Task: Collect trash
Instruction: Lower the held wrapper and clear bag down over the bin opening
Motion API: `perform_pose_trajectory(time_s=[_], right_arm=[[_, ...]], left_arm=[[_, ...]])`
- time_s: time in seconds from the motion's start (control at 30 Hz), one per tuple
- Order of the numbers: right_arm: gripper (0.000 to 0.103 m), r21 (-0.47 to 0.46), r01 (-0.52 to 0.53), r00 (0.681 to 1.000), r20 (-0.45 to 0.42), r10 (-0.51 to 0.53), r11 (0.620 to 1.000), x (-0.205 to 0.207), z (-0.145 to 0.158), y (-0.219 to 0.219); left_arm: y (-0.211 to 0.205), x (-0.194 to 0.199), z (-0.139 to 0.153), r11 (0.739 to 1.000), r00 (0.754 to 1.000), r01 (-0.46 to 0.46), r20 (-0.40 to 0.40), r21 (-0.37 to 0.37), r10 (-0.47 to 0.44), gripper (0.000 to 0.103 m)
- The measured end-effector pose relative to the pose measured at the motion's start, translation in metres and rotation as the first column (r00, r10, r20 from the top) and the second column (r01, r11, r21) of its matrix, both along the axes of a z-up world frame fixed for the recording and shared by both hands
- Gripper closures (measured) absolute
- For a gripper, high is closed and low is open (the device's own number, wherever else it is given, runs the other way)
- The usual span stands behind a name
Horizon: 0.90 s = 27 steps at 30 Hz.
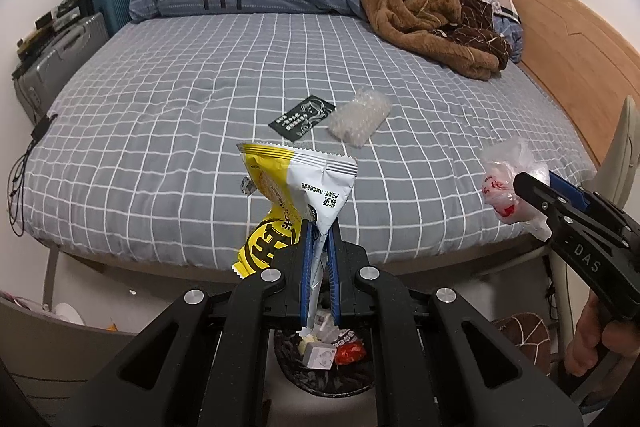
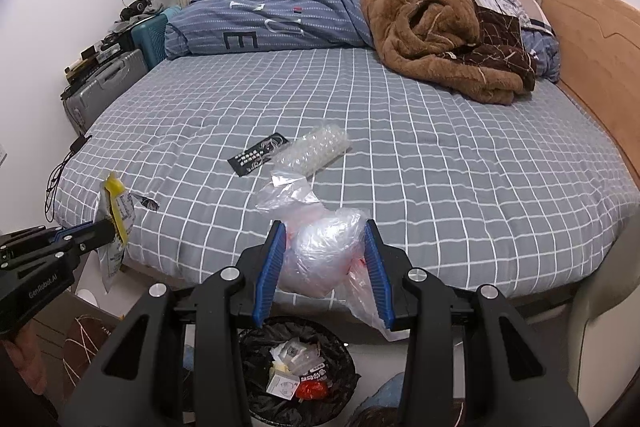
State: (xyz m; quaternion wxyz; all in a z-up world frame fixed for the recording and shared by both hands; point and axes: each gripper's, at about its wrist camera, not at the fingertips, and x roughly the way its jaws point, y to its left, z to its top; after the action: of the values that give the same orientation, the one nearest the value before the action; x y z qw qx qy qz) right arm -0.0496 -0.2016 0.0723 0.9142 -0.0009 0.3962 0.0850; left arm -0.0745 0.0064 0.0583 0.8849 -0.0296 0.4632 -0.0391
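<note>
Trash rides in both tongs: the left gripper [image 1: 319,227] is clenched on a yellow-and-white snack wrapper [image 1: 304,179], the right gripper [image 2: 325,227] clasps a crumpled plastic bag [image 2: 320,251]. At six o'clock below them, the bin [image 2: 256,351]. At twelve o'clock on the bed [image 2: 440,167], bubble wrap [image 2: 316,151] beside a black packet [image 2: 258,154].

Glossy foil wrapper [image 1: 298,183], crinkled plastic bag [image 2: 324,255]

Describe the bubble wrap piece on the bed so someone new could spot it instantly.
Start at the bed with the grey checked sheet and look at its middle, nearer the foot edge. Two loose items lie side by side there: a flat black card with white print and, just right of it, the bubble wrap. It is the clear, bumpy, folded wad, see-through where the card is dark and flat.
</note>
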Motion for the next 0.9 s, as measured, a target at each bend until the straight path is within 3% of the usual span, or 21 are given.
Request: perform_pose_trajectory(time_s=[0.9], right_arm=[[0.065, 0.000, -0.002, 0.993, -0.116, 0.002, 1.000, -0.044, -0.066, 0.017]], left_arm=[[-0.003, -0.042, -0.058, 1.000, 0.997, 0.011, -0.082, -0.023, -0.013, 0.096]])
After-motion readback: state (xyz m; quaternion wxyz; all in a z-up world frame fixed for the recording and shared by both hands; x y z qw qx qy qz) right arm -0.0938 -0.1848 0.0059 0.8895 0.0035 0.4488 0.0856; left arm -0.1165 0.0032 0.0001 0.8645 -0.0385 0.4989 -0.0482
